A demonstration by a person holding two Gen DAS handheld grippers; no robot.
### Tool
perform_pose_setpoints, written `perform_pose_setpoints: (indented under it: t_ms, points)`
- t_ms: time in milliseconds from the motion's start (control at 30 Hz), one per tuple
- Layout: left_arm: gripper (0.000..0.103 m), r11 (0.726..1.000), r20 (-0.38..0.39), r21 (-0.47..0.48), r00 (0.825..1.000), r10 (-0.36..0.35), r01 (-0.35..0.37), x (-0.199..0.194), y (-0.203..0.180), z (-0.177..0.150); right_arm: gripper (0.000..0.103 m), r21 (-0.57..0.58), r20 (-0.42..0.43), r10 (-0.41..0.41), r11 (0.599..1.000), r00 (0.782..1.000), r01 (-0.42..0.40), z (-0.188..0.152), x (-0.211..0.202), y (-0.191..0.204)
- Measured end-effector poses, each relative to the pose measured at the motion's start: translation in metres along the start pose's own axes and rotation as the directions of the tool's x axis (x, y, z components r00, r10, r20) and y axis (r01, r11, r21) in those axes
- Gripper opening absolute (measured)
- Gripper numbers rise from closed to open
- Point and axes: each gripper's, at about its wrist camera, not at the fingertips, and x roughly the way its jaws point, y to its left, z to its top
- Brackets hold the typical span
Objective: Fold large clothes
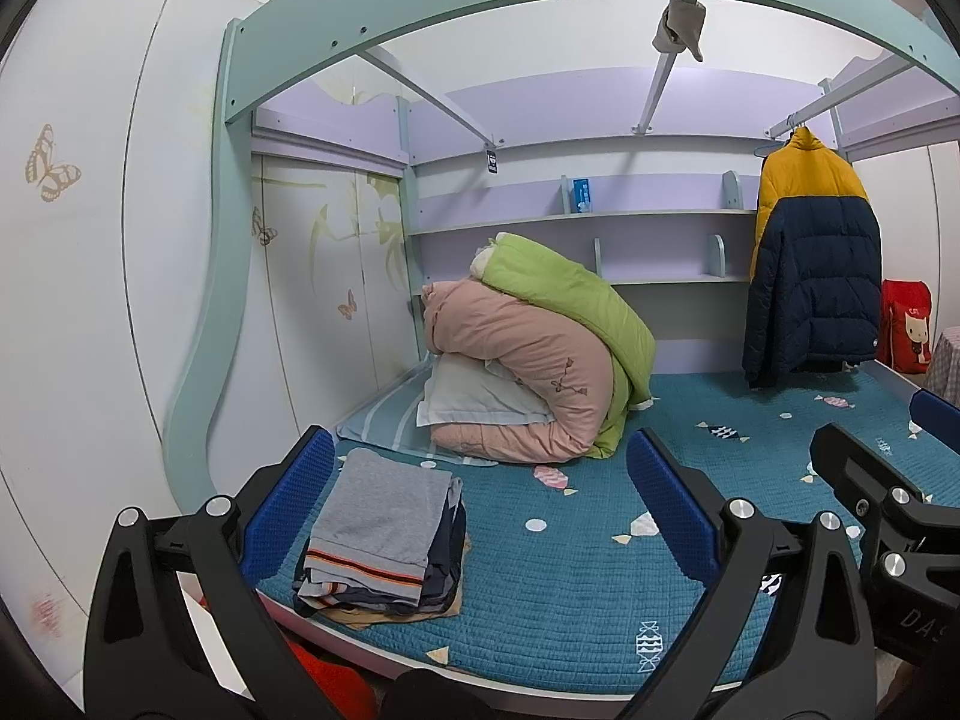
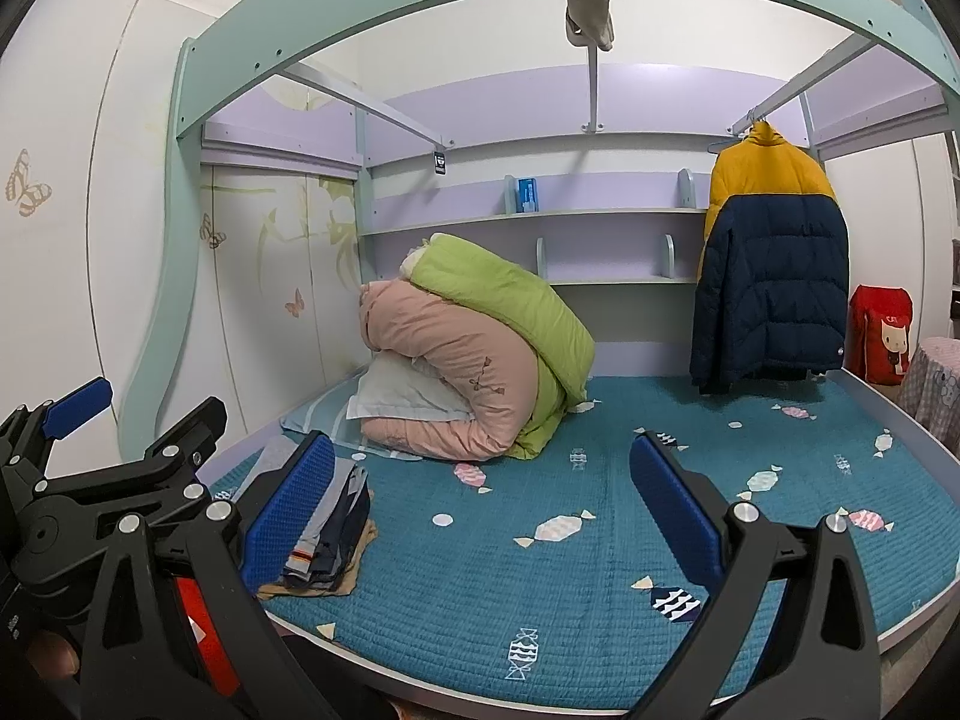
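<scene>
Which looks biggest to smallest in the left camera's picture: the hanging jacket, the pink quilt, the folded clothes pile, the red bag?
1. pink quilt
2. hanging jacket, close to the quilt
3. folded clothes pile, though nearness enlarges it
4. red bag, partly cut off

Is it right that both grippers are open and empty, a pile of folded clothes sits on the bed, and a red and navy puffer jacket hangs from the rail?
Nearly. The puffer jacket is yellow and navy, not red, as the right wrist view shows. The rest holds: left gripper and right gripper open and empty, folded clothes on the bed.
</scene>
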Motion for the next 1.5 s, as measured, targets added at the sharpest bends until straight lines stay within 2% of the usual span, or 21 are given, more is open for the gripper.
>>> perform_pose_setpoints:
  t_ms: [1500]
  points:
    - [0.098,1.0,-0.018,-0.006,1.0,0.024,-0.024,-0.0004,0.004,-0.0052,0.095,0.005,-0.018,0.001,1.0,1.0,-0.001,0.0005,0.0049,-0.0013]
